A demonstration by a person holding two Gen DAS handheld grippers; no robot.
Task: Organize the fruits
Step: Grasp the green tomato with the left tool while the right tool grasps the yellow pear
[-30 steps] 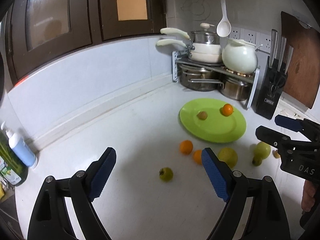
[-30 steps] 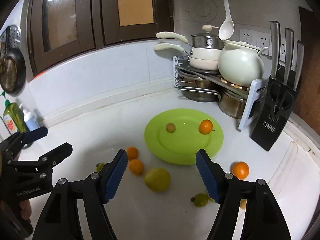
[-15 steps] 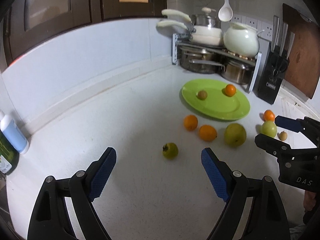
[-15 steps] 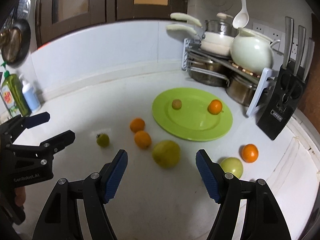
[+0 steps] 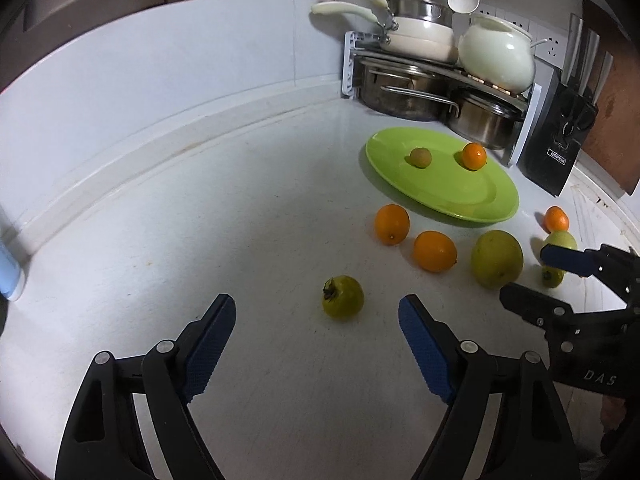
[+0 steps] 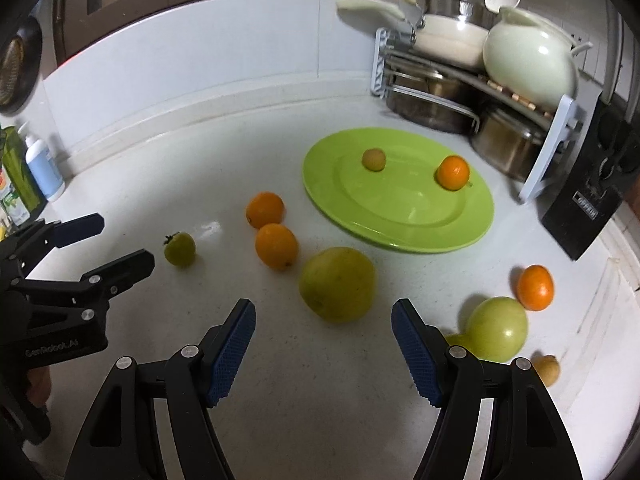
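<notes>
A green plate (image 5: 472, 200) (image 6: 400, 220) lies on the white counter and holds a small brownish fruit (image 5: 420, 157) and an orange (image 5: 474, 155). In front of it lie two oranges (image 5: 392, 224) (image 5: 435, 251), a large yellow-green fruit (image 5: 497, 258) (image 6: 337, 284) and a small green fruit with a stem (image 5: 343, 297) (image 6: 180, 249). My left gripper (image 5: 316, 344) is open, just short of the small green fruit. My right gripper (image 6: 324, 344) is open, just short of the large yellow-green fruit. A green apple (image 6: 498, 328), another orange (image 6: 535, 287) and a small brown fruit (image 6: 546, 369) lie to the right.
A pot rack (image 5: 424, 80) with pans and a white pot (image 5: 496, 54) stands in the back corner. A black knife block (image 5: 558, 148) stands right of the plate. Soap bottles (image 6: 42, 168) stand at the far left by the wall.
Both grippers have come lower and closer to the counter. The fruits now look larger and nearer between the fingers. Both grippers stay open.
</notes>
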